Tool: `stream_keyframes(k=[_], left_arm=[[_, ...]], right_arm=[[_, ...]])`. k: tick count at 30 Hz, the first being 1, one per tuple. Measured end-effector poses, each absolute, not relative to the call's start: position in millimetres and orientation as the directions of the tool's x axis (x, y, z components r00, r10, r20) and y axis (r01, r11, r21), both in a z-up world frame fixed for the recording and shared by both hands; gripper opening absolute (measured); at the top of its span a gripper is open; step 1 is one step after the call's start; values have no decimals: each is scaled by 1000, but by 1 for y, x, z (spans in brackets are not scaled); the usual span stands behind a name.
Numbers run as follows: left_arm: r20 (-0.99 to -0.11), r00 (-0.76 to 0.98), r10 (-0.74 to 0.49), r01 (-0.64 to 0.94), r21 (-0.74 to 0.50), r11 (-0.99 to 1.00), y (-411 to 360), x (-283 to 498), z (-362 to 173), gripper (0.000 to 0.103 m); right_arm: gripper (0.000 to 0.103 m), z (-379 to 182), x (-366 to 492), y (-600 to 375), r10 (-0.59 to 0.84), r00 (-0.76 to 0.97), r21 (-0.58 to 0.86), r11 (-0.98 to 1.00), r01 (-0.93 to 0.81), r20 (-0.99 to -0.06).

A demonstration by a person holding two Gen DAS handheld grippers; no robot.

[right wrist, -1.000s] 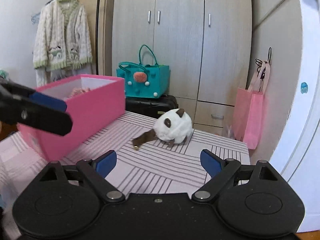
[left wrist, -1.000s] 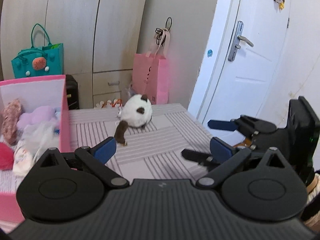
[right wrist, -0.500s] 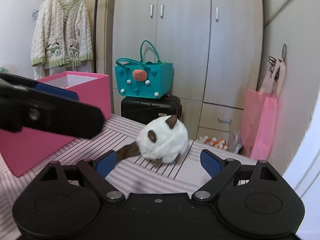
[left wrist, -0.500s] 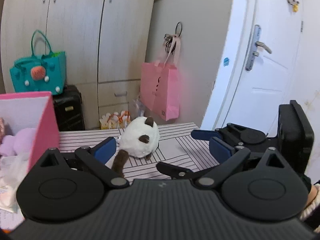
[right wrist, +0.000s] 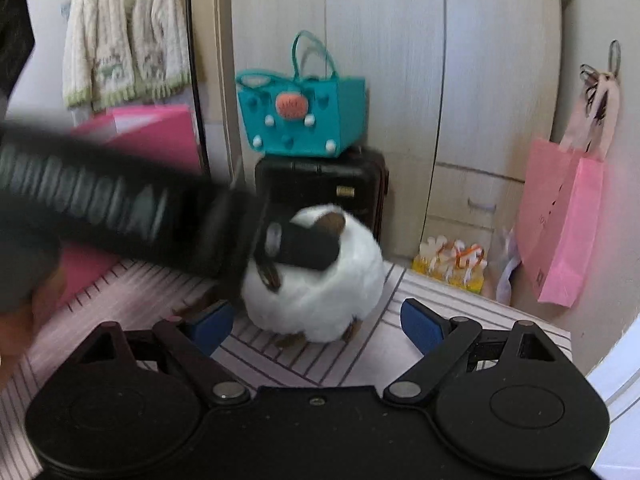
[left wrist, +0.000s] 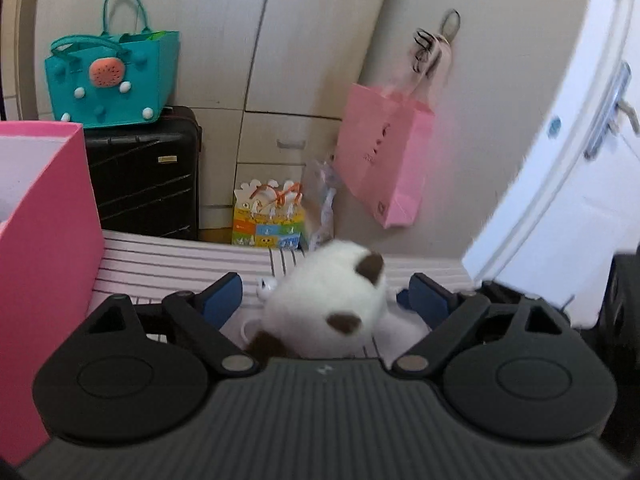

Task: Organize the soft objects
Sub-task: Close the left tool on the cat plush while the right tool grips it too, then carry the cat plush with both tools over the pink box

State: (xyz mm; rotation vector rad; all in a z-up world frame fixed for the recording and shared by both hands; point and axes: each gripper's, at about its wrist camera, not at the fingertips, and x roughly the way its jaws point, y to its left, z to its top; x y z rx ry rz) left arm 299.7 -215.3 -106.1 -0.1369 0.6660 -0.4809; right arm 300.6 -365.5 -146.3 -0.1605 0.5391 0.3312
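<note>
the plush toy (left wrist: 320, 308) in front of you is a round, fluffy white ball of a thing with dark brown patches: one ear-like tuft near its top, a brown spot lower on its side, and a brown tail-like piece showing at its lower left in the left wrist view. it looks soft and a little blurred at the edges. in the right wrist view the same plush toy (right wrist: 320, 296) shows small brown feet tucked under it.

it sits on the striped pale pink surface (left wrist: 176, 256), near the far edge, with the pink box (left wrist: 44, 240) off to its left.

your left gripper (left wrist: 320, 300) has the toy between its blue fingers (left wrist: 222, 298). the fingers stand apart and have just been closing in, but a gap shows on each side of the fluff, so nothing is clenched yet. from the right wrist view one black finger of that gripper lies across the upper left of the toy; whether it touches the fur you cannot tell.

your right gripper (right wrist: 316, 324) points at the toy from just short of it, fingers (right wrist: 420, 326) spread wide and released, with the toy beyond their tips.
</note>
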Motion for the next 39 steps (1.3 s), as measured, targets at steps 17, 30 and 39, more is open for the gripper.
stream_keyframes(k=[17,30,39], left_arm=[[-594,654,-469,412,-240,879,-229,302,-120,54],[-599,578,-554,498,-279,821,-223,266,-108,53],[-567,496,-658,567,-362,739,-207,231,-105,52]], right_arm=[[71,-149,306,-364,279,818,-34,939,-342,-503],[71,-139,264,-370,245,817,55,966,-254,-522],[71,-136,212,-353,116,855,-4,991,-137,-505]])
